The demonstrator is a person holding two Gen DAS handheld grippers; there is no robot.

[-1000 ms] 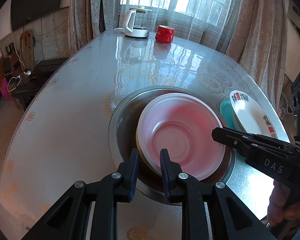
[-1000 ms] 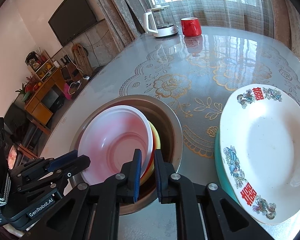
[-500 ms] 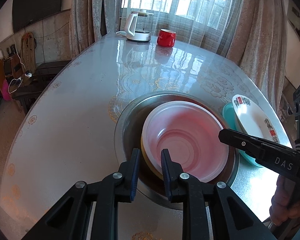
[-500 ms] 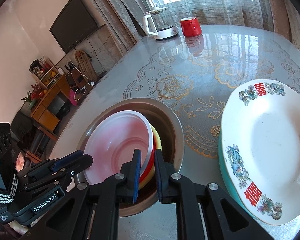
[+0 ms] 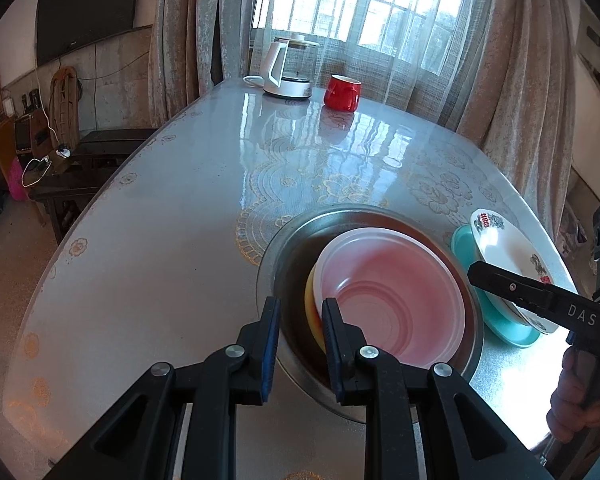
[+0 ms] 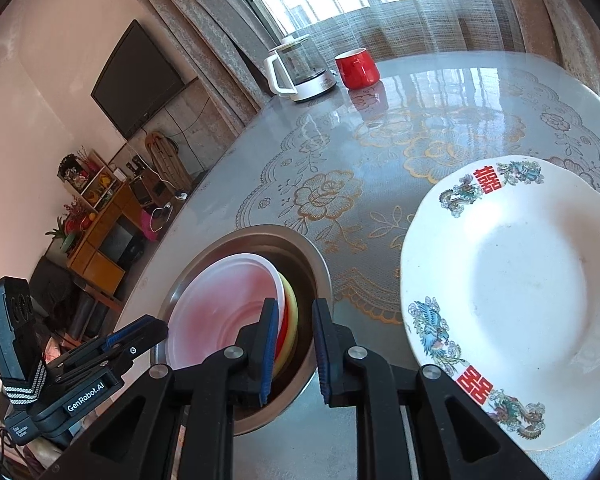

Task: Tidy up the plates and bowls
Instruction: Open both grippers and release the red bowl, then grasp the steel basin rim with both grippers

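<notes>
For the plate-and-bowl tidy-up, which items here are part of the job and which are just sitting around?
Part of the job:
- metal basin
- pink bowl, nested in it on a yellow bowl
- patterned white plate
- teal plate under it

Just lying about:
- glass kettle
- red mug
- television
- shelf clutter

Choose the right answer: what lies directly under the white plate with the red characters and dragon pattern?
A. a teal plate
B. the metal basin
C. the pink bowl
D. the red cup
A: in the left wrist view the white plate rests on a teal plate, whose rim shows around it; this pair sits on the table beside the metal basin, not in it.
</notes>
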